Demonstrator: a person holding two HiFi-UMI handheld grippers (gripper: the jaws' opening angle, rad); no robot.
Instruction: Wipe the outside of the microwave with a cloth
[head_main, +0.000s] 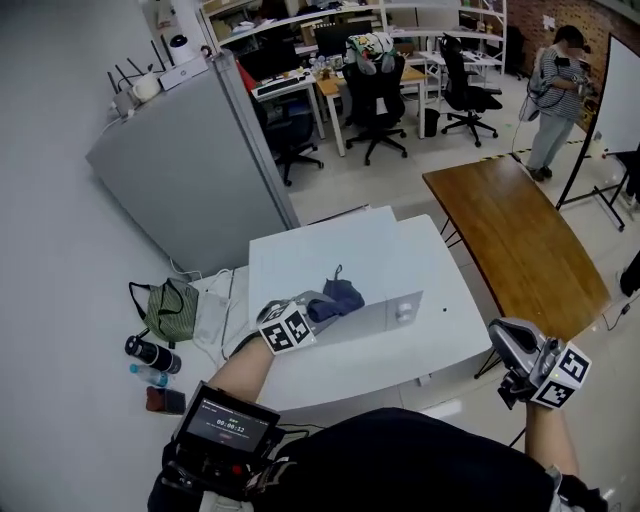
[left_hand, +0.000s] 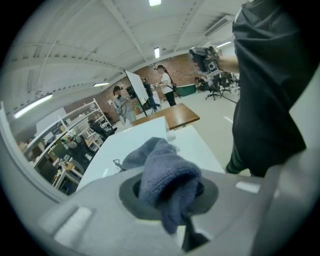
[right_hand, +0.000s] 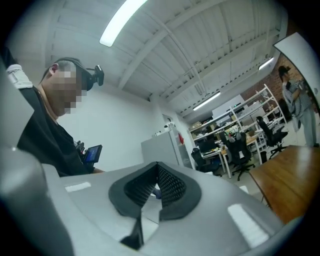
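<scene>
Bunched between the closed fingers of the left gripper, the blue-grey knitted cloth sits over the near part of the white rectangular surface. The right gripper is held well off to the right, past the surface's edge, fingers pressed together on nothing, near a brown wooden table.

Open floor separates white table from wooden table; grey partition crowds left.

Grey partition, wooden table, office chairs.
</scene>
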